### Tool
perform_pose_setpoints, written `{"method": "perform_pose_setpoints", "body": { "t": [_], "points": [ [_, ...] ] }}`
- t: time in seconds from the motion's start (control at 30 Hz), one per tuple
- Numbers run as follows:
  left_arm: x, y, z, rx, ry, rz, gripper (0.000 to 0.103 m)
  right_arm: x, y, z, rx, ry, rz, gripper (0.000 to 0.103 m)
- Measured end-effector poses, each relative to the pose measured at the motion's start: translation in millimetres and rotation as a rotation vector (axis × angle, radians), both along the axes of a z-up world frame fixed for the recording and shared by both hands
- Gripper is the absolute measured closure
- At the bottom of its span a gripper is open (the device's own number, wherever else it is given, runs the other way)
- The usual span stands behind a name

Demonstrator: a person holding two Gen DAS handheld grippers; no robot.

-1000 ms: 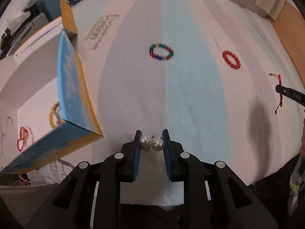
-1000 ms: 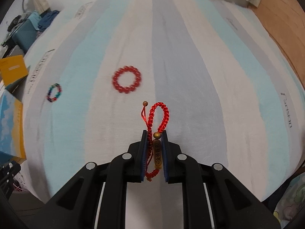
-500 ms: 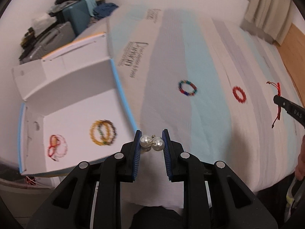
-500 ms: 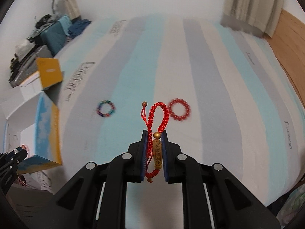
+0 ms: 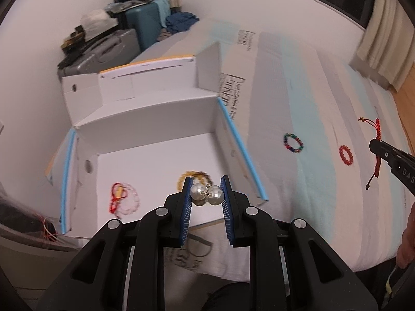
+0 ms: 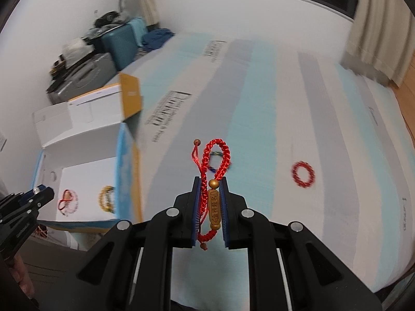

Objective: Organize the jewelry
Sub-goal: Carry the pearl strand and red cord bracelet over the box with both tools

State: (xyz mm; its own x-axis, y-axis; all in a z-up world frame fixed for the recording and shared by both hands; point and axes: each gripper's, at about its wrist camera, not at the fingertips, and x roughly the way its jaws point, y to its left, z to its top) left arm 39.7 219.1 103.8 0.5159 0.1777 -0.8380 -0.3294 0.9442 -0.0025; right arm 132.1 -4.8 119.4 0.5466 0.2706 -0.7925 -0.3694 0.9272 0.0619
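At the far left, an open white box with blue edging sits on the bed, and on its floor lie a pink bead bracelet with a red cord and, to its right, a yellow-brown bead bracelet, partly hidden behind the left gripper. That gripper hovers over the box's near right part, its blue-padded fingers clenched on a pair of pearl earrings, the two pearls side by side and touching the pads. Beyond the box's right wall, on the striped bedspread, a multicoloured bead bracelet lies flat, and further right, apart from it, a red bead bracelet. At the right edge of the left wrist view the right gripper shows as a dark tip with red cord hanging from it. In its own view its fingers are closed on a braided red cord bracelet, pinching the gold tube charm between the pads; the braided loop stands up above the fingertips and a short knotted end hangs below. It is held above the bedspread, to the right of the box.
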Motion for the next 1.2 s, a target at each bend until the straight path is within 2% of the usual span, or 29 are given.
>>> {"method": "perform_pose_setpoints", "body": {
  "t": [0.23,0.47,0.67,0.8,1.2],
  "points": [
    [-14,46,4,0.001,-0.006,0.060,0.082,-17,60,6,0.011,-0.001,0.091,0.090],
    [-21,93,-8,-0.010,0.023,0.120,0.082,-34,128,-3,0.015,0.016,0.201,0.090],
    [-20,133,-39,-0.071,0.088,0.163,0.082,-37,183,-37,-0.020,0.078,0.284,0.090],
    [-16,152,-61,-0.084,0.146,0.190,0.082,-28,211,-66,-0.049,0.142,0.312,0.090],
    [5,181,-121,-0.133,0.316,0.206,0.082,4,240,-136,-0.114,0.330,0.317,0.090]
  ]
}}
